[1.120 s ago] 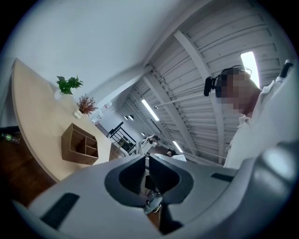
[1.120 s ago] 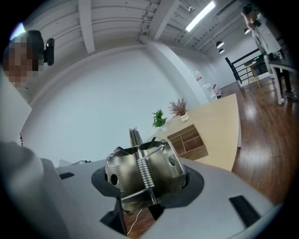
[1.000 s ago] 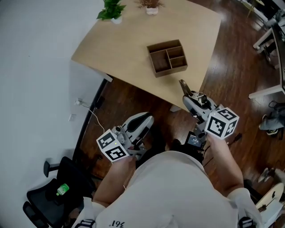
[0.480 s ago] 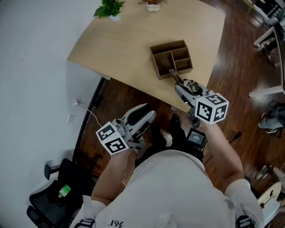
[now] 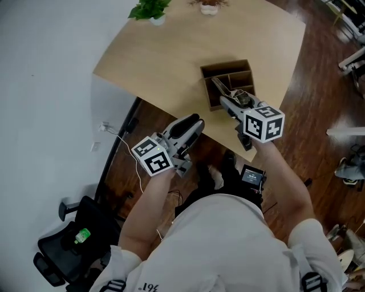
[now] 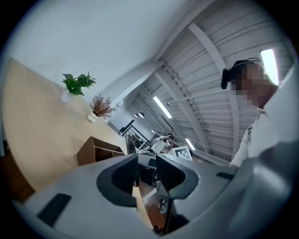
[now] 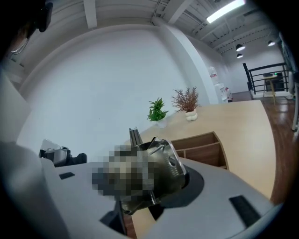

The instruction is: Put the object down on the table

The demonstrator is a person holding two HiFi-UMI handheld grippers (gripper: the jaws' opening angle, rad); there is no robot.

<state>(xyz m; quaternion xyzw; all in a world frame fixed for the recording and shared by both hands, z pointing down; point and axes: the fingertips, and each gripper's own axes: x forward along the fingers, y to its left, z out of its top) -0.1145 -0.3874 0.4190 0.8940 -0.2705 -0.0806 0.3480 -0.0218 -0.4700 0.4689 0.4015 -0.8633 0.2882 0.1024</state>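
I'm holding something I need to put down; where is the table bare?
Bare: the wide stretch of table left of the wooden box, up to the green plant at the far edge. Crowded only near the right front corner, where the box sits.

Bright, even indoor light; ceiling strip lamps (image 6: 162,107) glare white above the left hand-held gripper (image 6: 147,175). Both gripper views bulge and darken at their rims. Small highlights glint on the metal object (image 7: 169,169) in the right hand-held gripper (image 7: 152,193); the surface (image 5: 171,51) beyond shows soft shadows.
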